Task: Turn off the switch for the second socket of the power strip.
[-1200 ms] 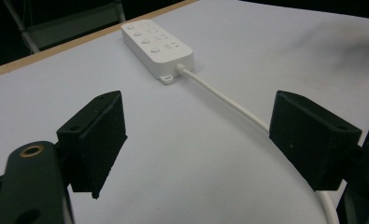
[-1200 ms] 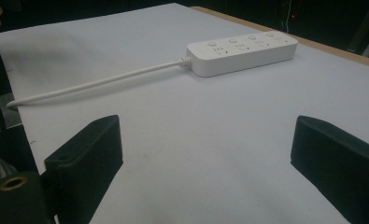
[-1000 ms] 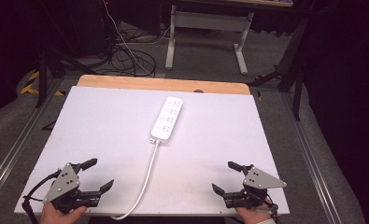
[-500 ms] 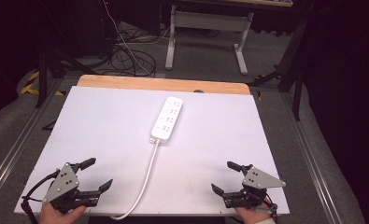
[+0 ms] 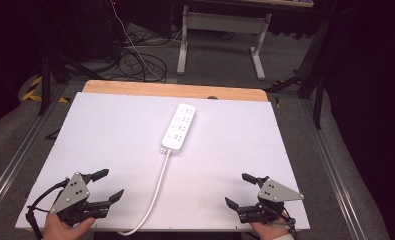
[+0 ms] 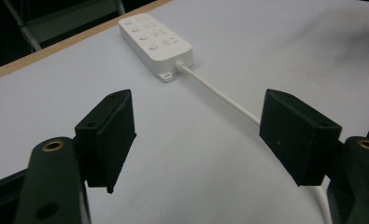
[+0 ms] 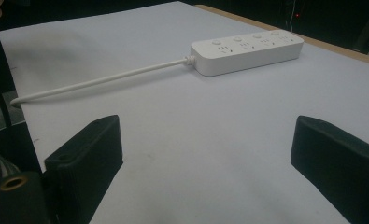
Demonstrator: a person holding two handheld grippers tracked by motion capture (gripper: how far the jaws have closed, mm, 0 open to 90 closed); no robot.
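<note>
White, smooth power strip, a rounded plastic bar, lies on the matte white board toward its far edge, its round cord trailing nearward. Nearer than it, my left gripper and right gripper hover spread wide, empty.
</note>
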